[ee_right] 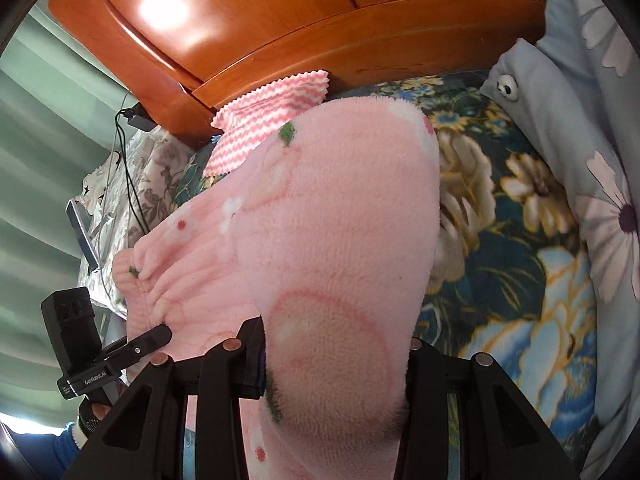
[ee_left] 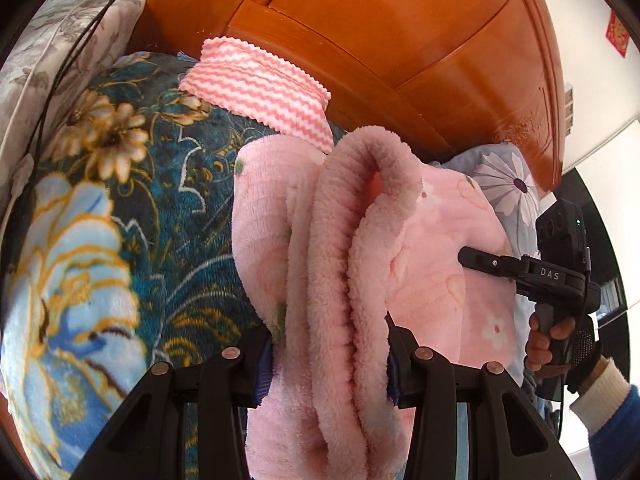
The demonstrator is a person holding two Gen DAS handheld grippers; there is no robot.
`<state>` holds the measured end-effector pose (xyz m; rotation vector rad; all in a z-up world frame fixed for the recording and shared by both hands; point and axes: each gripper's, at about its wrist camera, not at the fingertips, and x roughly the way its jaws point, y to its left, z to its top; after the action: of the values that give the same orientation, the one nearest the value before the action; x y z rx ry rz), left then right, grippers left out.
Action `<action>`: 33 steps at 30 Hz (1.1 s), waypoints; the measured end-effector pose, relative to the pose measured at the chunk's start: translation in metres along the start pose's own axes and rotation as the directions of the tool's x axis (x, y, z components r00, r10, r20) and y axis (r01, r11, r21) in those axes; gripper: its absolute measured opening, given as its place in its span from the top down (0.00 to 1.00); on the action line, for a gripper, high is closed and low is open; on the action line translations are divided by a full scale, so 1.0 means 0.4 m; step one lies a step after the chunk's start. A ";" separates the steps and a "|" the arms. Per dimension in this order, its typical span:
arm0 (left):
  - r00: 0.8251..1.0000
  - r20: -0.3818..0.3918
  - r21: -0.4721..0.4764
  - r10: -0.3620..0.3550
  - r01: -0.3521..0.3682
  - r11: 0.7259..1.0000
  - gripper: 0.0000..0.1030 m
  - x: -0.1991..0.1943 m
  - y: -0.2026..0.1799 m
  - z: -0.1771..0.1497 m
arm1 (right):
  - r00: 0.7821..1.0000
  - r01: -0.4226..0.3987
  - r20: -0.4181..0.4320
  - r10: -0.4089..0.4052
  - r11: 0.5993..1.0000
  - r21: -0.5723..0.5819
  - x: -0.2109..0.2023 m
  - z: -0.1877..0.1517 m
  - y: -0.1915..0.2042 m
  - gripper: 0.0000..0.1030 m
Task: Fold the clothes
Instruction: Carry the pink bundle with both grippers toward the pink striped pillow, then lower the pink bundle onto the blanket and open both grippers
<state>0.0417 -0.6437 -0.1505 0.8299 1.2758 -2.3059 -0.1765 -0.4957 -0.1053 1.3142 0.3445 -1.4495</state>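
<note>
Both grippers are clamping the pink fleece garment (ee_left: 340, 264), lifted over the floral blanket (ee_left: 80, 240) on the bed. Left gripper (ee_left: 330, 364) is pinching bunched folds; right gripper (ee_right: 336, 372) is gripping a printed panel. Cloth is spanning between them, hanging ahead toward the wooden headboard (ee_right: 280, 20).

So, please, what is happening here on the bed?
A person is folding a fluffy pink garment over a bed with a blue flowered blanket. The left gripper is clamped on a thick bundle of its layers, and the right gripper is clamped on another part of the same garment. The garment hangs bunched between the two grippers, not yet laid flat. A pink-and-white zigzag cloth already lies near the wooden headboard.
</note>
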 end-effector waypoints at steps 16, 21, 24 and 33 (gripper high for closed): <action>0.999 -0.007 0.035 0.046 -0.046 0.998 0.51 0.040 0.011 -0.002 | 0.996 0.030 -0.079 -0.028 0.999 0.022 0.119 0.014 -0.071 0.49; 0.995 0.008 0.071 0.103 -0.103 0.992 0.42 0.005 0.002 0.003 | 0.995 0.064 -0.083 -0.062 0.998 0.020 0.079 -0.006 -0.068 0.40; 0.988 0.051 0.076 0.143 -0.147 0.986 0.41 -0.039 0.000 0.013 | 0.992 0.113 -0.060 -0.111 0.993 0.030 0.044 -0.020 -0.077 0.39; 0.990 0.092 0.325 0.105 -0.130 0.937 0.41 -0.038 -0.193 0.048 | 0.960 0.239 0.139 -0.244 0.970 0.055 -0.081 -0.080 -0.025 0.39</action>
<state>0.0025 -0.6193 -0.0838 0.8903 0.7944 -2.4623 -0.1749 -0.4507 -0.0935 1.2199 0.3940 -1.7536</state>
